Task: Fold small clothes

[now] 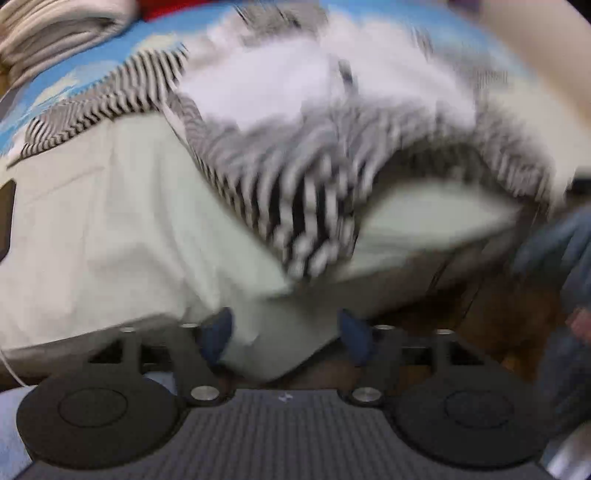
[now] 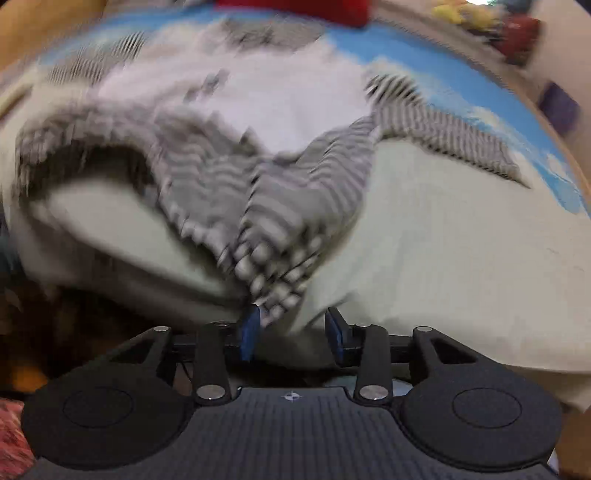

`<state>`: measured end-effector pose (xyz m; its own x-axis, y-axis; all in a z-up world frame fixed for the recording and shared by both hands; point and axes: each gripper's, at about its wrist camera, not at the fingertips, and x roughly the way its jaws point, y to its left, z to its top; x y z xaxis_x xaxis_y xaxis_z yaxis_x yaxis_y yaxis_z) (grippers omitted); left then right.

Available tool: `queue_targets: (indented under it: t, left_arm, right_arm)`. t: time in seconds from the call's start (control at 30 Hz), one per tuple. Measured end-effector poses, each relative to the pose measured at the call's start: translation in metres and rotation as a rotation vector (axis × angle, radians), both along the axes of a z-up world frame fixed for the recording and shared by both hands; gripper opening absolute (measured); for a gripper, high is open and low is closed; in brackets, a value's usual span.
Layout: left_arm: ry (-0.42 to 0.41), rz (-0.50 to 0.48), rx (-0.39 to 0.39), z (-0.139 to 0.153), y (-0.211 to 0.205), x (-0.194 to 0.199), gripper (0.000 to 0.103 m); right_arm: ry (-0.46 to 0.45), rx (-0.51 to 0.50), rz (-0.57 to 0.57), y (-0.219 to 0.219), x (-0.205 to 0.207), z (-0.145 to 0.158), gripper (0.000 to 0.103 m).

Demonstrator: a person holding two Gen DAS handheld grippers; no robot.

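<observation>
- Looking down your left gripper (image 1: pixel 286 338), you see its blue pads (image 1: pixel 218 332) spread wide, with only pale cloth between them and nothing pinched.
- Your striped garment (image 1: pixel 295 206), black-and-white bands with a plain white panel, lies crumpled on the pale green sheet (image 1: pixel 110 229), up ahead of the left gripper and apart from its pads.
- One striped sleeve (image 1: pixel 110 99) stretches flat toward the upper left of that view, reaching the blue cloud-print cover (image 1: pixel 51 88).
- A stack of folded cream fabric (image 1: pixel 55 33) sits at the top-left corner, well apart from the garment.
- On your right gripper (image 2: pixel 293 328), the pads stand parted; a striped corner of the garment hangs just beside the left pad (image 2: pixel 251 332), and motion blur keeps you from telling whether they touch.
- In the right view the garment is bunched in the middle of the sheet, a sleeve running off to the upper right.
- Something red (image 2: pixel 295 11) lies at the far edge, blurred.
</observation>
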<state>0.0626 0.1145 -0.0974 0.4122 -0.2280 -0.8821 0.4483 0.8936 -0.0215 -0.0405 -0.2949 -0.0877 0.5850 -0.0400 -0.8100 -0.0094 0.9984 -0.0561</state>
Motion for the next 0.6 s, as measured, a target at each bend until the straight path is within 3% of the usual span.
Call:
queue_targets:
  t: [0.1, 0.17, 0.23, 0.33, 0.37, 0.43, 0.6]
  left_arm:
    - [-0.028, 0.012, -0.131, 0.026, -0.016, 0.016, 0.075]
    - [-0.034, -0.034, -0.164, 0.036, -0.037, 0.013, 0.075]
    - [-0.089, -0.092, -0.121, 0.035, -0.066, 0.006, 0.075]
    - [-0.189, -0.19, -0.029, 0.027, -0.099, -0.006, 0.071]
    - [-0.198, -0.229, -0.015, 0.019, -0.106, -0.008, 0.067]
    - [-0.178, -0.303, -0.011, 0.007, -0.116, -0.003, 0.045]
    - [-0.102, -0.37, 0.053, -0.025, -0.129, 0.025, 0.041]
  right_arm:
    - [-0.133, 0.073, 0.04, 0.006, 0.006, 0.026, 0.041]
    - [-0.162, 0.133, 0.152, 0.028, 0.013, 0.033, 0.04]
    - [-0.155, 0.169, 0.262, 0.052, 0.024, 0.028, 0.038]
    - [-0.125, 0.11, 0.361, 0.083, 0.035, 0.01, 0.037]
    - [-0.105, 0.1, 0.384, 0.088, 0.04, 0.004, 0.032]
    - [-0.063, 0.123, 0.421, 0.092, 0.046, -0.008, 0.022]
    - [-0.056, 0.115, 0.439, 0.111, 0.066, -0.033, 0.022]
